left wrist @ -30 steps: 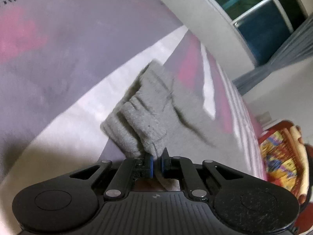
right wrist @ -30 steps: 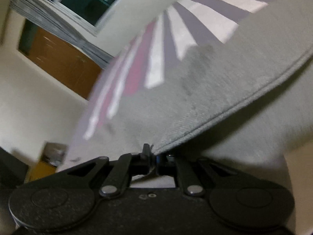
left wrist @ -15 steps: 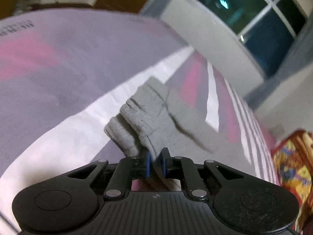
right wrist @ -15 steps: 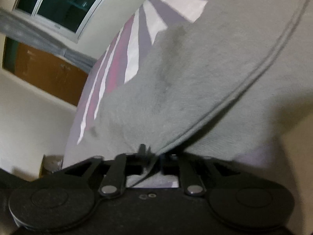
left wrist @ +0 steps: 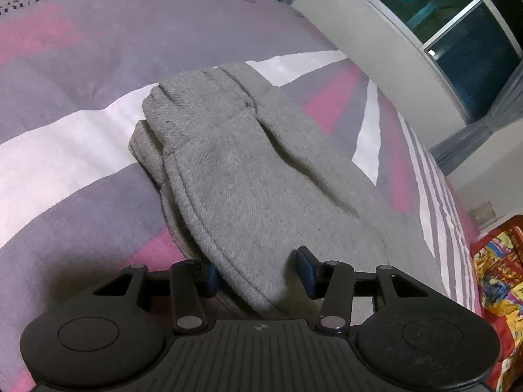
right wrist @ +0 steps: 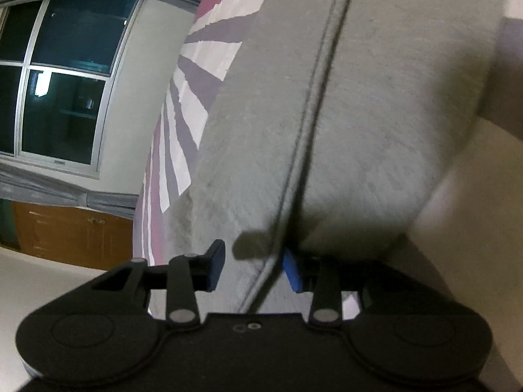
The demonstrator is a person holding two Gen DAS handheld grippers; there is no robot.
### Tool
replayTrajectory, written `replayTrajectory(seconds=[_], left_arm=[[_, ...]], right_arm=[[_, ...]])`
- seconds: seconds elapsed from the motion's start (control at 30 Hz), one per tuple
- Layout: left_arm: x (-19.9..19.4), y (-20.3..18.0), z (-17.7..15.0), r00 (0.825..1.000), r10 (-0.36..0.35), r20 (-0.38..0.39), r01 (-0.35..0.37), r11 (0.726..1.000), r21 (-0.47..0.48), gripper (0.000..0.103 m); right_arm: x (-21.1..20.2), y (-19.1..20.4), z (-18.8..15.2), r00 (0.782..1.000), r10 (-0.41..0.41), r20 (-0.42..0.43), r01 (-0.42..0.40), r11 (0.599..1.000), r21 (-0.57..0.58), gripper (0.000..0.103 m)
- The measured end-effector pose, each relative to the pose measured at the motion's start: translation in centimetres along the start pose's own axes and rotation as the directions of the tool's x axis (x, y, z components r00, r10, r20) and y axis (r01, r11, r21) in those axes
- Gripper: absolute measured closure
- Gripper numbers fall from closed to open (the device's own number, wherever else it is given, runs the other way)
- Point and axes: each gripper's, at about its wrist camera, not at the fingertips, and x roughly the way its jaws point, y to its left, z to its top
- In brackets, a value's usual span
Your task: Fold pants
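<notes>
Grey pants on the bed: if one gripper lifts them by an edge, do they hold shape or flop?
Likely flop: the grey pants drape in soft creases over the bedspread. The fleecy knit probably grips the pads rather than slipping. The stacked layers may slide apart under a one-edge lift.

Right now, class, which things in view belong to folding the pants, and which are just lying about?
Part of the job:
grey pants
left tongs, open
right tongs, open
striped bedspread under the pants

Just lying about:
window
curtain
wooden cabinet
colourful cloth
</notes>
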Motion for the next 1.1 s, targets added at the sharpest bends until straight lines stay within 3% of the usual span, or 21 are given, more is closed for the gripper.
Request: replayTrajectory(seconds=[0.03, 0.13, 0.2, 0.3, 0.33, 0.37, 0.47, 0.53, 0.63, 0.7, 0.73, 0.77, 0.83, 0.97, 1.03, 1.1], left_arm=[[0.2, -0.1, 0.0, 1.000, -0.003, -0.005, 0.003, 1.000, 0.005, 0.055], [0.0, 0.8, 0.2, 0.999, -0.035, -0.024, 0.035, 0.999, -0.017, 0.056], [0.3, 1.4, 0.3, 0.998, -0.061, -0.030, 0.059, 0.998, -0.038, 0.056], [0.5, 2.0, 0.2, 0.996, -0.088, -0.031, 0.085, 0.994, -0.069, 0.056], [0.4, 2.2, 0.1, 0.995, -0.090, -0.033, 0.087, 0.993, -0.076, 0.056], [0.4, 2.2, 0.1, 0.995, -0.090, -0.034, 0.087, 0.993, -0.079, 0.056], [0.6, 1.9, -0.1, 0.996, -0.087, -0.035, 0.085, 0.995, -0.054, 0.056], [0.7, 1.7, -0.2, 0.996, -0.083, -0.031, 0.082, 0.996, -0.041, 0.056], [0.8, 1.2, -0.2, 0.997, -0.069, -0.028, 0.068, 0.997, -0.021, 0.056], [0.8, 0.9, -0.2, 0.998, -0.058, -0.029, 0.058, 0.998, -0.002, 0.056], [0.9, 0.8, -0.2, 0.998, -0.055, -0.031, 0.055, 0.998, 0.004, 0.056], [0.9, 0.7, -0.1, 0.998, -0.054, -0.033, 0.054, 0.998, 0.009, 0.056], [0.9, 0.7, -0.1, 0.998, -0.055, -0.036, 0.055, 0.998, 0.008, 0.056], [1.0, 0.7, -0.1, 0.998, -0.060, -0.034, 0.060, 0.998, 0.016, 0.056], [1.1, 0.7, -0.1, 0.998, -0.061, -0.032, 0.061, 0.998, 0.016, 0.056], [1.1, 0.7, -0.1, 0.998, -0.059, -0.033, 0.060, 0.998, 0.022, 0.056]], right_arm=[[-0.4, 0.0, -0.1, 1.000, -0.022, 0.002, 0.023, 0.999, -0.026, 0.099], [-2.8, 1.0, -0.4, 0.999, 0.001, 0.042, 0.003, 0.997, -0.078, 0.099], [-5.4, 0.7, -1.0, 0.998, 0.015, 0.067, -0.012, 0.999, -0.044, 0.100], [-5.6, -0.5, -0.6, 0.994, -0.098, 0.042, 0.100, 0.994, -0.052, 0.102], [-5.3, -1.4, 0.0, 0.997, -0.081, 0.013, 0.081, 0.997, 0.008, 0.101], [-5.4, -1.6, 0.7, 0.998, -0.060, 0.010, 0.060, 0.998, 0.021, 0.092], [-8.2, -1.1, 2.6, 0.985, -0.070, 0.161, 0.077, 0.996, -0.036, 0.063], [-9.0, -1.8, 5.1, 0.973, -0.073, 0.221, 0.079, 0.997, -0.020, 0.060], [-8.2, -3.5, 8.5, 0.969, -0.099, 0.227, 0.098, 0.995, 0.014, 0.068], [-6.4, -3.9, 10.4, 0.977, -0.069, 0.203, 0.066, 0.998, 0.023, 0.071], [-6.2, -4.0, 10.8, 0.978, -0.067, 0.196, 0.067, 0.998, 0.011, 0.081], [-5.8, -3.8, 11.1, 0.976, -0.092, 0.196, 0.094, 0.996, -0.005, 0.099], [-6.2, -2.9, 11.2, 0.972, -0.108, 0.208, 0.124, 0.990, -0.065, 0.099], [-10.2, 0.4, 9.8, 0.950, 0.023, 0.312, 0.023, 0.989, -0.143, 0.099], [-11.6, -0.1, 8.5, 0.945, 0.005, 0.328, 0.038, 0.991, -0.125, 0.099], [-11.4, -2.5, 7.8, 0.948, -0.080, 0.308, 0.100, 0.994, -0.051, 0.099]])
